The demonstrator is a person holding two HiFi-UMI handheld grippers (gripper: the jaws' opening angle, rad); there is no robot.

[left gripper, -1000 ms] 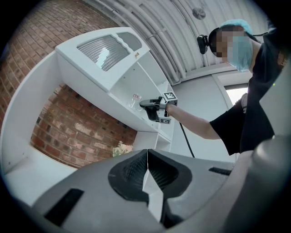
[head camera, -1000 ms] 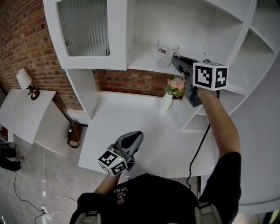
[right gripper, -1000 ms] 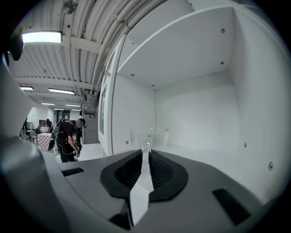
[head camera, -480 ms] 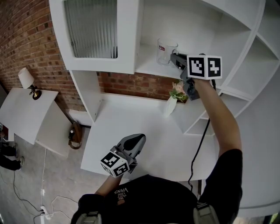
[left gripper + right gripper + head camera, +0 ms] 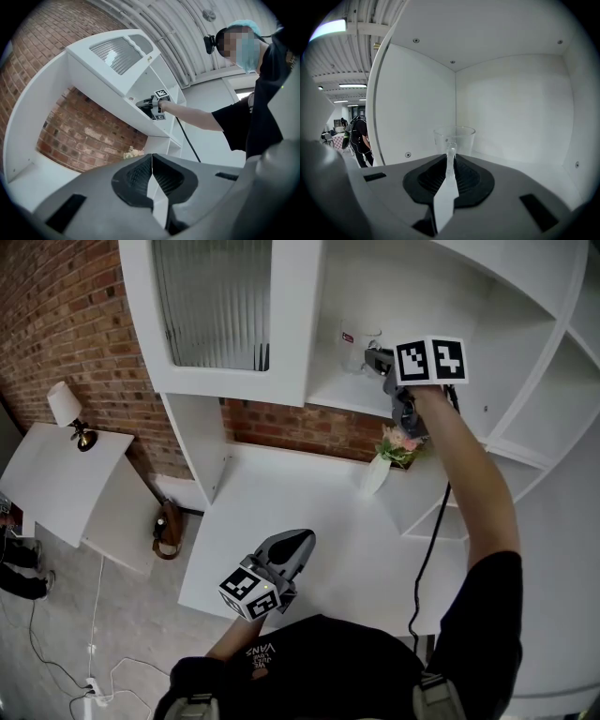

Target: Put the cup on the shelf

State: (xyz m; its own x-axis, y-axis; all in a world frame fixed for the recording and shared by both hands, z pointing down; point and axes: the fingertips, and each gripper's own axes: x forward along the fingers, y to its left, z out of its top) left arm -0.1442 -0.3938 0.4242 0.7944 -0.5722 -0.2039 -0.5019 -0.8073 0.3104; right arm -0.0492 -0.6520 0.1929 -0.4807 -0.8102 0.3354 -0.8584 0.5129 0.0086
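I have the right tongs (image 5: 450,159) clenched on the handle (image 5: 451,151) of the clear glass cup (image 5: 454,137). The grip makes sense: pinching the thin handle lets me carry the cup from its side without covering its mouth or base, so it can go down flat. The cup is inside the open compartment of the white shelf (image 5: 349,396), beside the ribbed cabinet door (image 5: 214,306). It is just ahead of the tongs and apart from the back wall. Its base is hidden behind the tongs, so I cannot tell whether it rests on the board yet. Its long axis stands vertical, mouth up, and the handle points back toward me along the tongs. My left tongs (image 5: 151,161) are pressed together on nothing, held low over the near edge of the worktop (image 5: 300,498). That keeps them out of the way, since one arm is enough here. I judge the placing nearly done, with only the let-go left.
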